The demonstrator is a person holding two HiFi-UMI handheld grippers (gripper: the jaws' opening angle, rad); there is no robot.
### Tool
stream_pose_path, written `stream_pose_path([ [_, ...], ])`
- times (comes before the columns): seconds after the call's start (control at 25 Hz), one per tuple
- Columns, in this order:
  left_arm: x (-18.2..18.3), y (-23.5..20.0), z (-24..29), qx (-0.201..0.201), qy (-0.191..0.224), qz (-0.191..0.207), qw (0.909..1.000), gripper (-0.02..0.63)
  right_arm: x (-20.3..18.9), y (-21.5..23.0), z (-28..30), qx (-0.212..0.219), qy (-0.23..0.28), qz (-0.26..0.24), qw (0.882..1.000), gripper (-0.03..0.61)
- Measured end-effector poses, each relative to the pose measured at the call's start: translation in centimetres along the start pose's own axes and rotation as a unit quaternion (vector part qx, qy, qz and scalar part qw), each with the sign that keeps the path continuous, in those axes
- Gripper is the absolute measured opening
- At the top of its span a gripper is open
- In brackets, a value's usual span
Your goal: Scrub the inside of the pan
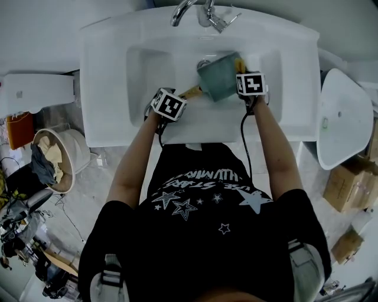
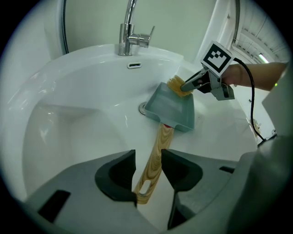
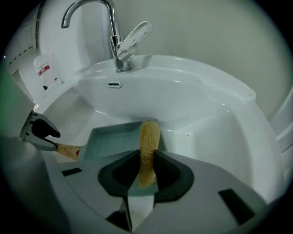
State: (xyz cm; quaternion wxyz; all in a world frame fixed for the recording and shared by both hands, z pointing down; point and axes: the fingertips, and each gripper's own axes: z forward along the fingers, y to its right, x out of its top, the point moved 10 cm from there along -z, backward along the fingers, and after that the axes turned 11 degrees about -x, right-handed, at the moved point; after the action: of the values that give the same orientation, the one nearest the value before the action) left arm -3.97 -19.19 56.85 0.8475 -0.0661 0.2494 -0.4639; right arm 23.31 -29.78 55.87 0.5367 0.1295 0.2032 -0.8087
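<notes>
A teal square pan (image 1: pixel 217 78) with a wooden handle (image 1: pixel 190 91) lies tilted in the white sink (image 1: pixel 106 71), near the drain. My left gripper (image 2: pixel 149 160) stands open around the handle (image 2: pixel 158 141); a thin gap shows beside the wood. My right gripper (image 3: pixel 146 160) is shut on a yellow scrub sponge (image 3: pixel 149 135), whose tip rests at the pan's far rim (image 3: pixel 114 139). In the left gripper view the right gripper (image 2: pixel 187 85) holds the sponge (image 2: pixel 176 86) at the pan's upper edge (image 2: pixel 176 107).
A chrome faucet (image 1: pixel 201 12) stands at the back of the sink, above the pan. A bin (image 1: pixel 59 156) with rags sits on the floor at the left. A white toilet (image 1: pixel 345 118) and cardboard boxes (image 1: pixel 348 183) are at the right.
</notes>
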Motion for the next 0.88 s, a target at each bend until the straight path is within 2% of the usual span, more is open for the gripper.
stream_pose_path([
  [0.08, 0.0, -0.3, -0.1, 0.011, -0.001, -0.008, 0.9999, 0.15, 0.4, -0.2, 0.8, -0.008, -0.012, -0.008, 1.0, 0.089],
  [0.36, 0.2, -0.2, 0.4, -0.006, 0.004, -0.017, 0.9998, 0.038, 1.3, -0.9, 3.1, -0.025, -0.056, -0.02, 0.998, 0.089],
  [0.48, 0.3, -0.2, 0.4, -0.004, 0.007, -0.012, 0.9999, 0.035, 1.7, -1.4, 3.5, -0.035, -0.064, -0.031, 0.997, 0.089],
  [0.88, 0.2, -0.3, 0.3, -0.008, 0.01, -0.011, 0.9999, 0.035, 1.8, -2.1, 4.3, -0.005, -0.074, -0.045, 0.996, 0.089],
])
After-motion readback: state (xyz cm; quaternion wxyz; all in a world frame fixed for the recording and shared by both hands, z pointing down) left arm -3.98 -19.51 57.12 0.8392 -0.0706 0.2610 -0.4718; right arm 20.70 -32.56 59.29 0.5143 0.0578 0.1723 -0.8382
